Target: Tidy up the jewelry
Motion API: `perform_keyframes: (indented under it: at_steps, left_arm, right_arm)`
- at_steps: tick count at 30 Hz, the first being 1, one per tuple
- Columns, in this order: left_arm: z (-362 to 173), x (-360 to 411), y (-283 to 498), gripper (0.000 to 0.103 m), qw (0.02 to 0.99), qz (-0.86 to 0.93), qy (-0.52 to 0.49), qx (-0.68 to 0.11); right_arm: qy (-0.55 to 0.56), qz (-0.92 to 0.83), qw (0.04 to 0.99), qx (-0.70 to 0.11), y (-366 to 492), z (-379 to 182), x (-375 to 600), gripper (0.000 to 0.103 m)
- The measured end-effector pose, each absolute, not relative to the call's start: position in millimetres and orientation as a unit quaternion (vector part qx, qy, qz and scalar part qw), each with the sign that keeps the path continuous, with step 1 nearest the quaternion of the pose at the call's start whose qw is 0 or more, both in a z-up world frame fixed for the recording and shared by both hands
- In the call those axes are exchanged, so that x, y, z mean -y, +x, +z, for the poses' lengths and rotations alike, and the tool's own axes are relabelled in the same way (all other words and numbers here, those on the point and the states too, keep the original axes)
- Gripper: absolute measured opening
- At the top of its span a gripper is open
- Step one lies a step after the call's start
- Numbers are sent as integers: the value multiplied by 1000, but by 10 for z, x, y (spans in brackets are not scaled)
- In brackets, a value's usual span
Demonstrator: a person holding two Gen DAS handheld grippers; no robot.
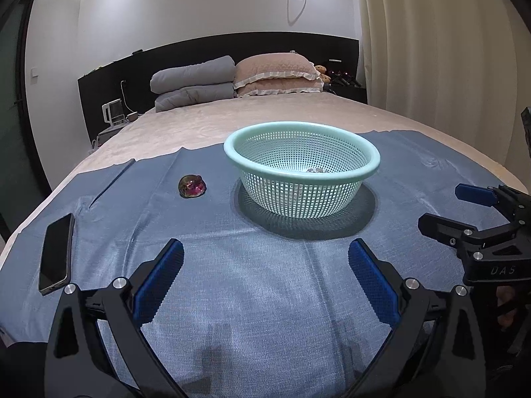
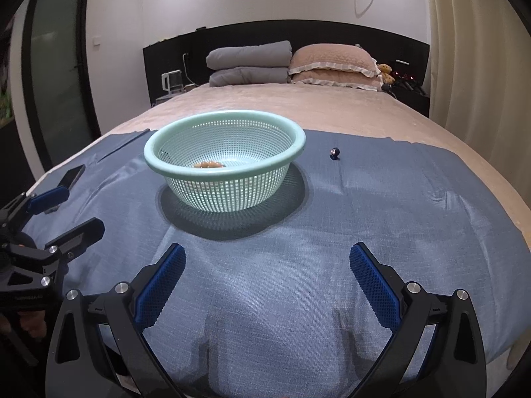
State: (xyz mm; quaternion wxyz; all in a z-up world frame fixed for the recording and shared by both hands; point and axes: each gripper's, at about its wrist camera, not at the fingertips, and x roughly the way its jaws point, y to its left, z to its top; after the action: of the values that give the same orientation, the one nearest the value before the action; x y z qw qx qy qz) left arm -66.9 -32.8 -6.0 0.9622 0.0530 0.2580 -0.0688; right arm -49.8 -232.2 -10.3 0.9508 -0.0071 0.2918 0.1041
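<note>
A mint green perforated basket point(image 1: 332, 142) point(image 2: 186, 131) stands on a blue cloth point(image 1: 265, 298) point(image 2: 365, 215) on the bed. A silvery piece point(image 1: 316, 170) and an orange-brown piece point(image 2: 209, 165) lie in it. A dark red shiny jewel point(image 1: 192, 186) lies on the cloth left of the basket. A small dark blue piece point(image 2: 335, 153) lies right of it. My left gripper point(image 1: 265, 252) is open and empty, short of the basket; it also shows in the right wrist view point(image 2: 69, 207). My right gripper point(image 2: 268, 253) is open and empty; it also shows in the left wrist view point(image 1: 448, 207).
A black phone point(image 1: 57, 252) point(image 2: 73, 174) lies at the cloth's left edge. Folded grey quilts point(image 1: 194, 81) and pink pillows point(image 1: 277, 74) lie at the headboard. A curtain point(image 1: 431, 49) hangs on the right.
</note>
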Motion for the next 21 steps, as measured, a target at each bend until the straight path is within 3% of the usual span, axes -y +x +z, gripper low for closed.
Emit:
perform_keyframes:
  at_steps: [21]
  left_arm:
    - [-73, 286, -602, 97, 959, -61, 42, -275]
  right_arm:
    - [-21, 102, 948, -302, -496, -136, 2267, 95]
